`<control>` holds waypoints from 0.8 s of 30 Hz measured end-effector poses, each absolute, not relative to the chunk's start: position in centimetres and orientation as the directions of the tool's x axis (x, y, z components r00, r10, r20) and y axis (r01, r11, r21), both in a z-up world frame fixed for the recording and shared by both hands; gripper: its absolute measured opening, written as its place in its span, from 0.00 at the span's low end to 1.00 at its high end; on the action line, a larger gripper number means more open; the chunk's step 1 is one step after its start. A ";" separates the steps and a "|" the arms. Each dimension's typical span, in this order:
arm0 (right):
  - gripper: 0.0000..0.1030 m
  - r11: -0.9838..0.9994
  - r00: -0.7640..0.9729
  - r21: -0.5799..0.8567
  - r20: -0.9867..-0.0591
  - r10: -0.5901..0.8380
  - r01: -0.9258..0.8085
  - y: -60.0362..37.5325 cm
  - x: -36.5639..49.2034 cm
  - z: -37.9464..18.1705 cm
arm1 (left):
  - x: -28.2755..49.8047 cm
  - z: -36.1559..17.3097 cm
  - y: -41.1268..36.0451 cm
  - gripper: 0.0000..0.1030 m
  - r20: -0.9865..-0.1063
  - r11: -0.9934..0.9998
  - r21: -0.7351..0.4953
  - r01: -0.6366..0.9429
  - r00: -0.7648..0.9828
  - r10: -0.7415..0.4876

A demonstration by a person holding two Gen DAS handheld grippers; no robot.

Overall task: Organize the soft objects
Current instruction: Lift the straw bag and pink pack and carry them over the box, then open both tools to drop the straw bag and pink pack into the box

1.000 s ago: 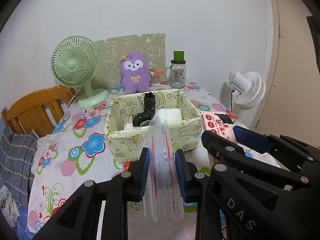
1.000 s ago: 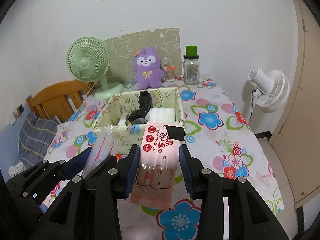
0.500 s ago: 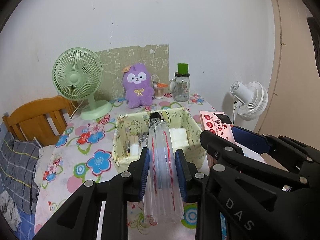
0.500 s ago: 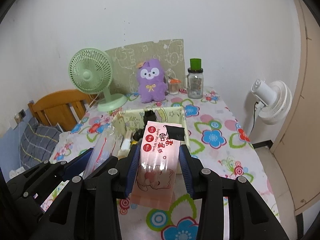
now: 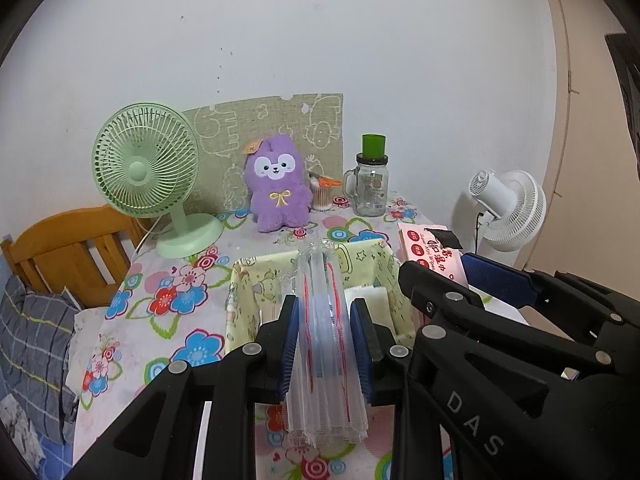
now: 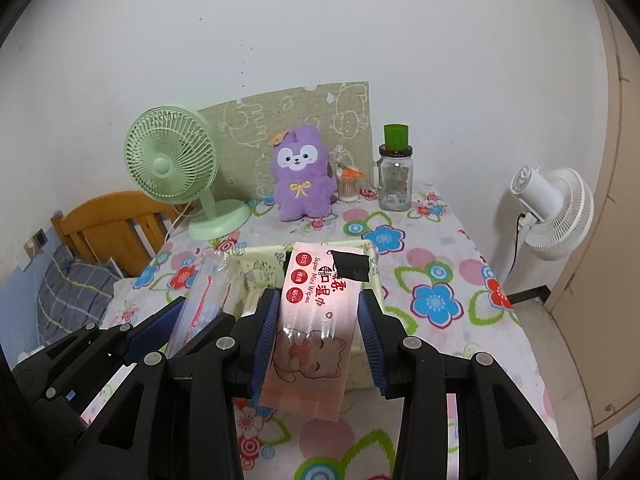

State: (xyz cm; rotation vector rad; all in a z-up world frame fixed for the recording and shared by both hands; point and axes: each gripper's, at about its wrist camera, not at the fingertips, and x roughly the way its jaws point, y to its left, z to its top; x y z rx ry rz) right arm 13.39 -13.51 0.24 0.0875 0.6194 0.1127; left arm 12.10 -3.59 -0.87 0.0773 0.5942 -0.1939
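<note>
Clear plastic bag bundle [image 5: 326, 344] clamped in left gripper [image 5: 325, 346], held above fabric basket [image 5: 240, 304]. Pink wipes pack [image 6: 316, 328] (cat print) clamped in right gripper [image 6: 318, 338], alongside, over floral tabletop [image 6: 440, 280]. Purple plush [image 6: 302, 174] behind.

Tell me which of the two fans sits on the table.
The green fan, standing on the floral tablecloth left of the purple plush. The white fan stands off the table's right edge, beside it.
</note>
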 end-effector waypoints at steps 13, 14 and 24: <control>0.42 0.989 0.790 0.118 -0.597 0.141 -0.088 -13.8 18.8 -1.2 | 17.3 -2.3 -3.6 0.25 -0.592 0.983 0.006 0.184 0.793 -0.145; 0.42 0.989 0.787 0.118 -0.600 0.142 -0.088 -13.8 19.1 -1.4 | 17.7 -2.5 -3.7 0.25 -0.597 0.983 0.006 0.183 0.790 -0.143; 0.42 0.985 0.758 0.147 -0.631 0.166 -0.093 -14.3 22.3 -3.5 | 20.6 -4.4 -4.1 0.30 -0.620 0.986 0.011 0.167 0.775 -0.124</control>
